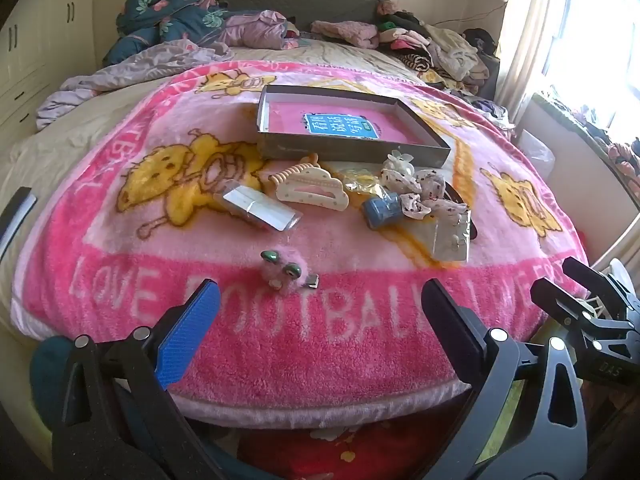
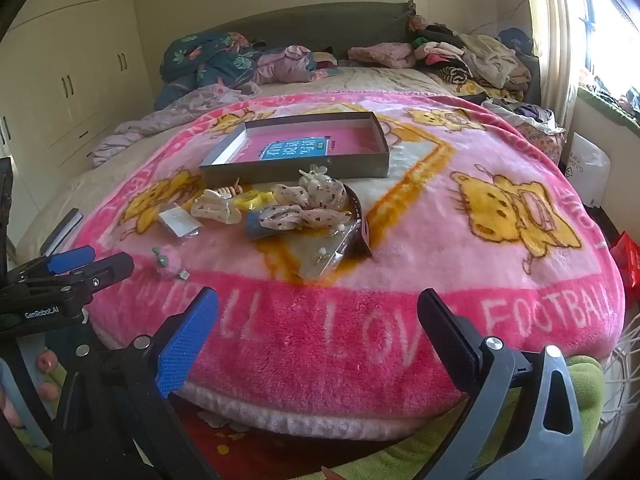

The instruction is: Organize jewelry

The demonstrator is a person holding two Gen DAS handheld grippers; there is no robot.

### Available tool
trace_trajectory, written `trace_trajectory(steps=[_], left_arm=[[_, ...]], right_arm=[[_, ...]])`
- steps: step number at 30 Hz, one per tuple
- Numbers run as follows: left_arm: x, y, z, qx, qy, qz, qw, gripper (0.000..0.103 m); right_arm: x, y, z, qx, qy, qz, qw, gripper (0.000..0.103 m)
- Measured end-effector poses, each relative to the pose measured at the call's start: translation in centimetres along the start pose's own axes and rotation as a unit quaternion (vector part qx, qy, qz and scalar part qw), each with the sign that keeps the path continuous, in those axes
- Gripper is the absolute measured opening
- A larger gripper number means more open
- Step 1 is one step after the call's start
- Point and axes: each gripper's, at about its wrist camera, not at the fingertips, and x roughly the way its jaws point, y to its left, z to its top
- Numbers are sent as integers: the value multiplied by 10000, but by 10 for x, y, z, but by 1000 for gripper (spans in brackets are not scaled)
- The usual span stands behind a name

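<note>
A shallow grey box (image 1: 424, 142) (image 2: 382, 148) with a pink floor lies open on the pink blanket. In front of it sits a loose pile: a cream claw clip (image 1: 310, 190) (image 2: 214, 209), spotted scrunchies (image 1: 416, 184) (image 2: 316, 196), a blue roll (image 1: 382, 210), a clear packet of earrings (image 1: 450, 236) (image 2: 326, 256) and a silvery packet (image 1: 258, 210) (image 2: 178, 220). A fuzzy pink clip (image 1: 280, 270) (image 2: 170, 262) lies nearest. My left gripper (image 1: 320, 326) is open just short of the fuzzy clip. My right gripper (image 2: 318, 330) hangs open over the blanket's front edge, empty.
The blanket (image 1: 120, 240) covers the foot of a bed; heaped clothes (image 2: 460, 56) and a quilt (image 1: 168, 16) lie at the head. White wardrobes (image 2: 68, 60) stand left, a window with a curtain right. A white plastic bag (image 2: 586, 168) sits right of the bed.
</note>
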Motion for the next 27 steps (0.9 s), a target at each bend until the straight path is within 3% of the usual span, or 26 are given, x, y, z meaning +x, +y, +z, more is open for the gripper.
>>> trace_trajectory(steps=[27], left_arm=[[0,0,0,3,4,-4,10000,94]], right_arm=[[0,0,0,2,-3,5,10000,99]])
